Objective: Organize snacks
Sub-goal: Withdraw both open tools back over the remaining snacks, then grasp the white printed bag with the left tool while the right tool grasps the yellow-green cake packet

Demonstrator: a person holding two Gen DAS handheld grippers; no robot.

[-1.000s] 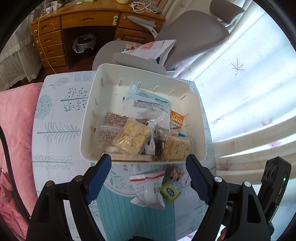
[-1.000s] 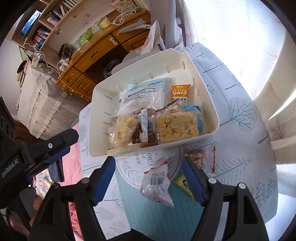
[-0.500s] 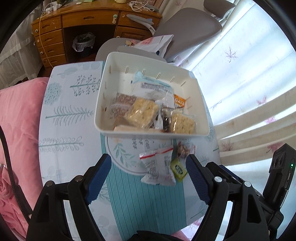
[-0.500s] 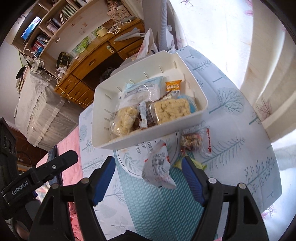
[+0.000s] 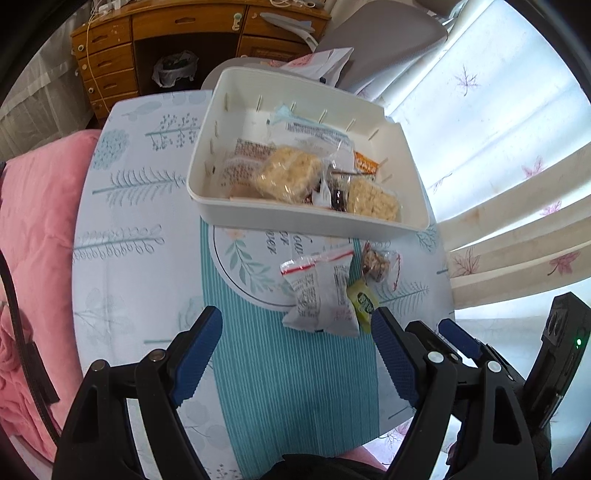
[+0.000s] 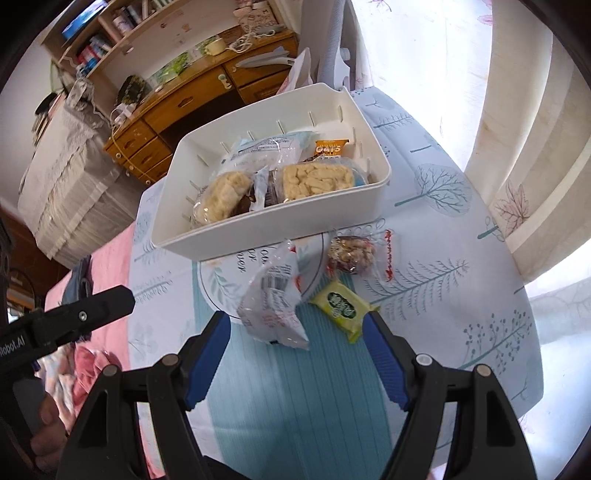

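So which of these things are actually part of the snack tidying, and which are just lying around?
Part of the job:
white bin with snacks inside
white red-striped packet
yellow-green packet
clear nut packet

Just lying about:
wooden desk
grey chair
pink bedding
curtains

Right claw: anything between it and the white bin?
Yes. In the right wrist view three loose snacks lie between the right claw and the white bin: white packet, yellow-green packet, clear nut pack.

Left gripper (image 5: 296, 320) and right gripper (image 6: 296, 325) agape, empty, angled downward.
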